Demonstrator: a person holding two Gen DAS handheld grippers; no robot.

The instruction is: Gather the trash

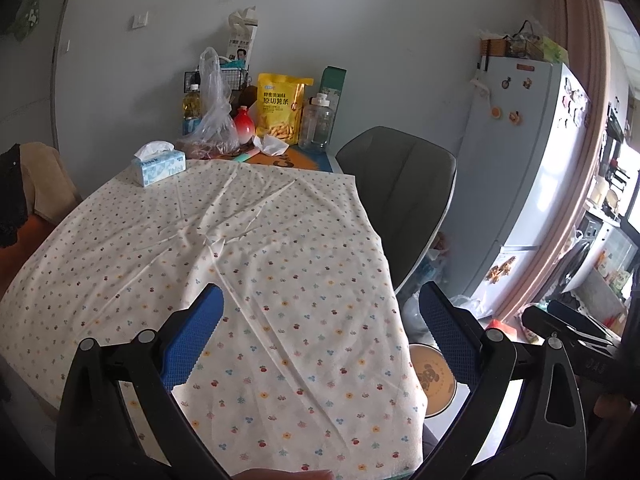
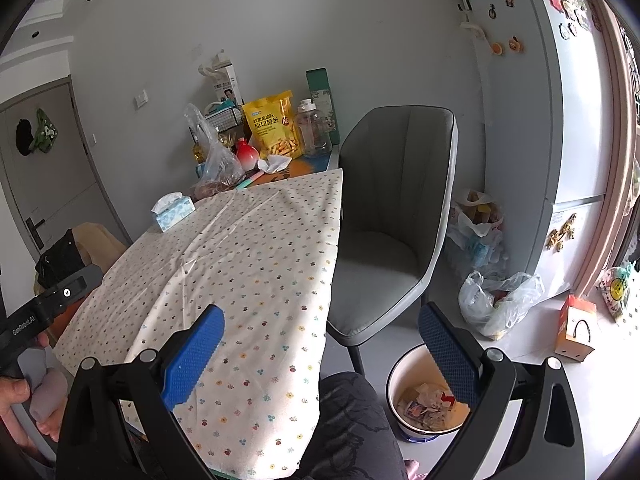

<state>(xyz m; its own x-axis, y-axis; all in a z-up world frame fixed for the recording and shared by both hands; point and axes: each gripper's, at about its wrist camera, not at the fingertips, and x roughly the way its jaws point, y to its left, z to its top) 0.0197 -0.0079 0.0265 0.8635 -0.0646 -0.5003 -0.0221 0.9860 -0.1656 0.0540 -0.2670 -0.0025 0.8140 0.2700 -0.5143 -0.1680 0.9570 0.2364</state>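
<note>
While fingers (image 2: 448, 344) gape, bin (image 2: 400, 368) sits below.

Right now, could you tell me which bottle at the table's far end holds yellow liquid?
The oil bottle behind the plastic bag; the clear bottle looks empty.

Tablecloth (image 1: 240, 240) lies bare; clutter crowds behind tissue box (image 1: 159, 167).

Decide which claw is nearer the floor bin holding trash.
Right. The right claw hangs open almost over the bin, beside the chair. The left claw, also open, is over the tablecloth, with the bin to its right.
</note>
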